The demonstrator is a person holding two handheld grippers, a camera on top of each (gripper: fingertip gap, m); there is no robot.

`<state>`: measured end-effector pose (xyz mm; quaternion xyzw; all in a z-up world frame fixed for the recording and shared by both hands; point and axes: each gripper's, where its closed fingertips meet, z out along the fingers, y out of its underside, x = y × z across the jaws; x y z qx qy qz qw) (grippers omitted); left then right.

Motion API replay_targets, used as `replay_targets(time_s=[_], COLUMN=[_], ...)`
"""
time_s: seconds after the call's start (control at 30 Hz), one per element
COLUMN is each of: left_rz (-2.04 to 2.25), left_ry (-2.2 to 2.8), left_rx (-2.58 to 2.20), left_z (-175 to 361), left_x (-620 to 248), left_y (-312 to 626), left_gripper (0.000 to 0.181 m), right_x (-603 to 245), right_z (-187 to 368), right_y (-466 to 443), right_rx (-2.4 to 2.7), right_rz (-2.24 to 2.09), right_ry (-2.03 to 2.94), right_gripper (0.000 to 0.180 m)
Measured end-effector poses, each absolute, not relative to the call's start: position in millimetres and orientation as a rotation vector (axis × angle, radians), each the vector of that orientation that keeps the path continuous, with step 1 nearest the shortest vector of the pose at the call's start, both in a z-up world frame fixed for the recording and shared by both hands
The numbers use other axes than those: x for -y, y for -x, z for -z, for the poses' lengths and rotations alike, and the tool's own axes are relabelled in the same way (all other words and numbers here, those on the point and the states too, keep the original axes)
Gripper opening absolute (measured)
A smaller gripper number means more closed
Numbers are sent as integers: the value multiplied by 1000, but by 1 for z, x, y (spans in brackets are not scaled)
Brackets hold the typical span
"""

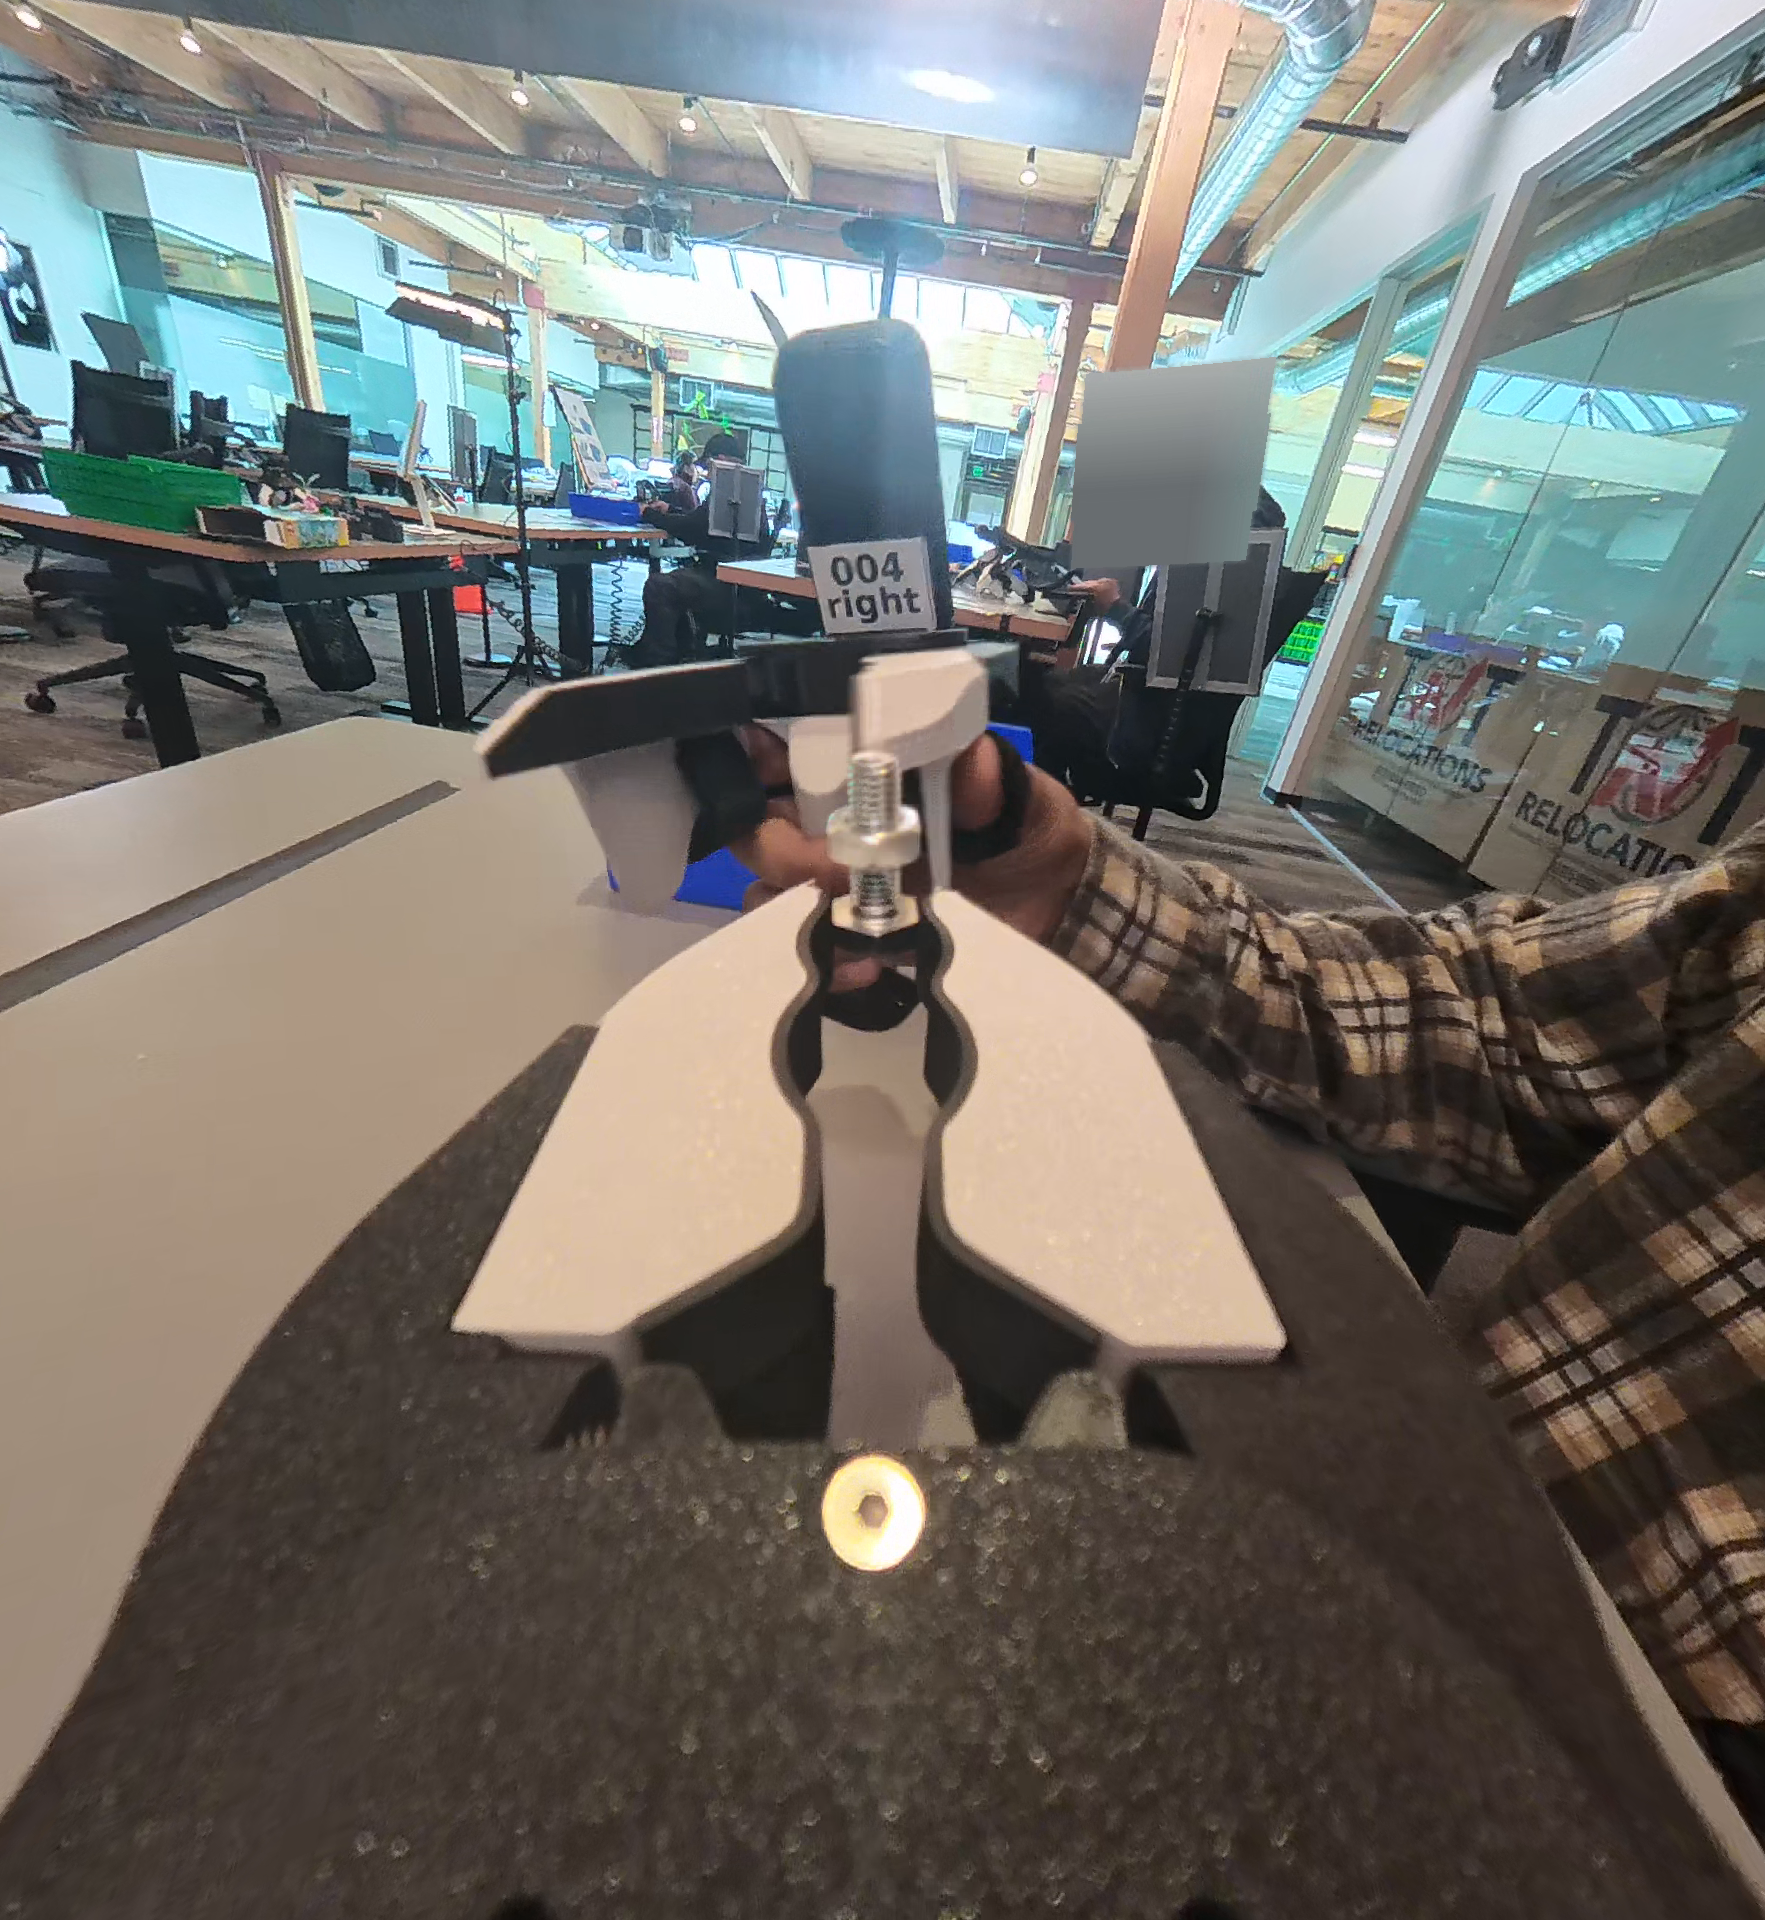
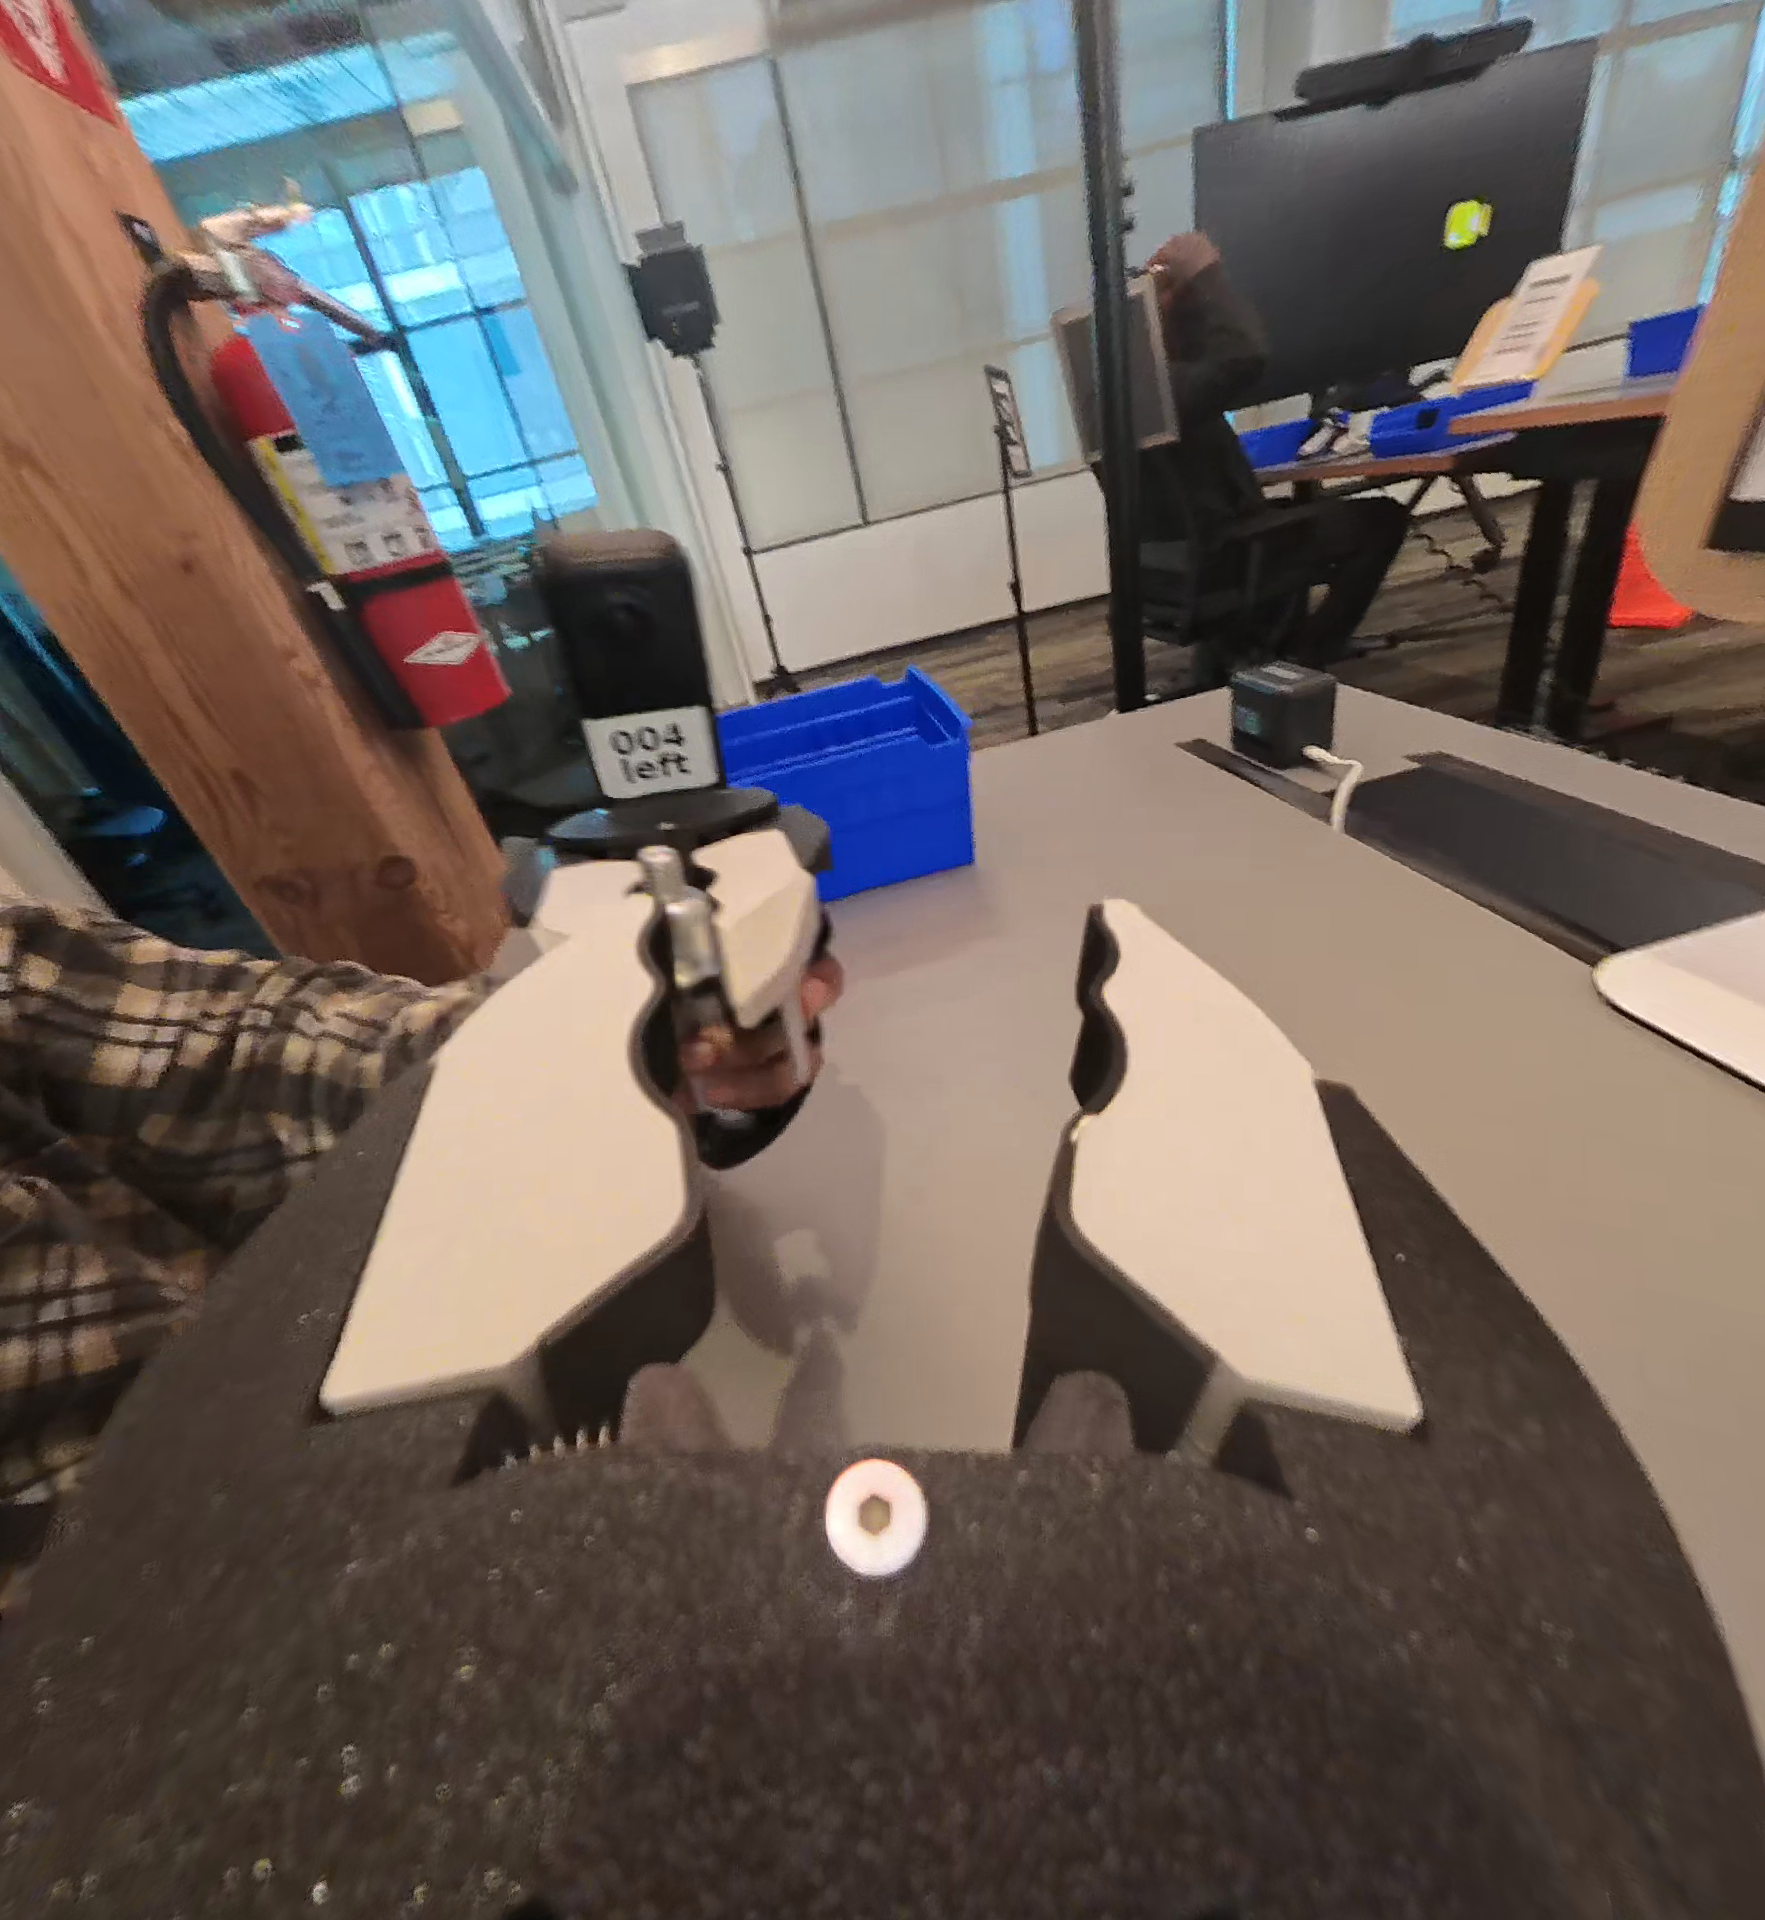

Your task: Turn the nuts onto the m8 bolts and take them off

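While the left hand-held gripper (image 1: 873, 925) is clamping the bolt (image 1: 872, 831) upright, a nut (image 1: 872, 831) is sitting partway up its thread.
In the right wrist view, the right hand-held gripper (image 2: 883, 1023) is gaping wide above the grey counter (image 2: 1221, 883), holding nothing, beside that bolt (image 2: 686, 935).

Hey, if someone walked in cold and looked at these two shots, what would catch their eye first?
Probably the bolt standing upright in the tips of the left gripper, which is shut on its head, with a nut partway down the thread. Right behind it the right gripper hangs open over the grey table, holding nothing. Off to the side, a red fire extinguisher on a wooden post and a blue bin stand out.
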<state>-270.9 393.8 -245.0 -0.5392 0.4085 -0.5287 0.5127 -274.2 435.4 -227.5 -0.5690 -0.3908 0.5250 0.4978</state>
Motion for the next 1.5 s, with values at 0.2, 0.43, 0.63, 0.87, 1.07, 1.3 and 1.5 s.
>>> replay_targets(time_s=[0.2, 0.43, 0.63, 0.87, 1.07, 1.3, 1.5], left_rz=[1273, 1286, 1277, 1264, 1259, 1260, 1238], left_ry=[1308, 1305, 1296, 1288, 1295, 1289, 1277], left_rx=[-985, -985, -988, -992, -1000, -1004, -1010], left_z=[249, 250, 249, 249, 252, 251, 249], left_x=[-394, -393, -394, -391, -391, -390, -389], left_y=[268, 267, 268, 269, 267, 267, 268], left_gripper=[14, 14, 14, 14, 14, 14, 14], right_x=[-435, -426, -432, -440, -428, -422, -439], right_z=[236, 240, 228, 233, 237, 223, 235], right_y=[279, 290, 276, 267, 283, 280, 269], right_rx=[987, 1049, 960, 940, 1029, 1005, 981], right_rz=[-1216, -1206, -1271, -1236, -1201, -1234, -1135], right_ry=[1410, 1409, 1369, 1397, 1390, 1328, 1411], right_gripper=[74, 77, 75, 74, 78, 74, 72])
